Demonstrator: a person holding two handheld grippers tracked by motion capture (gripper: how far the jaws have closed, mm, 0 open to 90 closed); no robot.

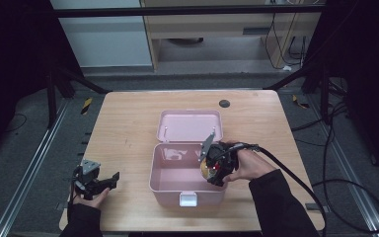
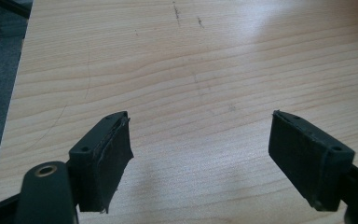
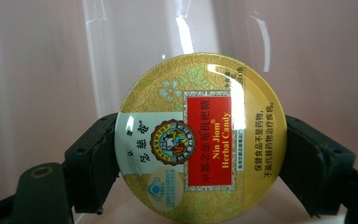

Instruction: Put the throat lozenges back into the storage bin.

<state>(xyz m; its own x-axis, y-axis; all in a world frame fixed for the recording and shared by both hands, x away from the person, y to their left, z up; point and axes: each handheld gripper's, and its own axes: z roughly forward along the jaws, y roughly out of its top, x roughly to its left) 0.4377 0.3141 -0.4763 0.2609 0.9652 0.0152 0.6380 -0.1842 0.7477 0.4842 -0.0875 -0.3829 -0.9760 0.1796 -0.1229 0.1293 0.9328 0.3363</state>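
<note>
My right gripper (image 3: 200, 154) is clamped on the round candy tin (image 3: 200, 140) by its rim, hanging inside the open pink box (image 1: 154, 170) just beneath it, and such a thin edge-hold could let the smooth tin swivel or slip out.

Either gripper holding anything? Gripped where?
Right gripper clamps a round yellow candy tin by opposite edges of its rim, inside the open pink plastic box. Left gripper holds nothing.
</note>
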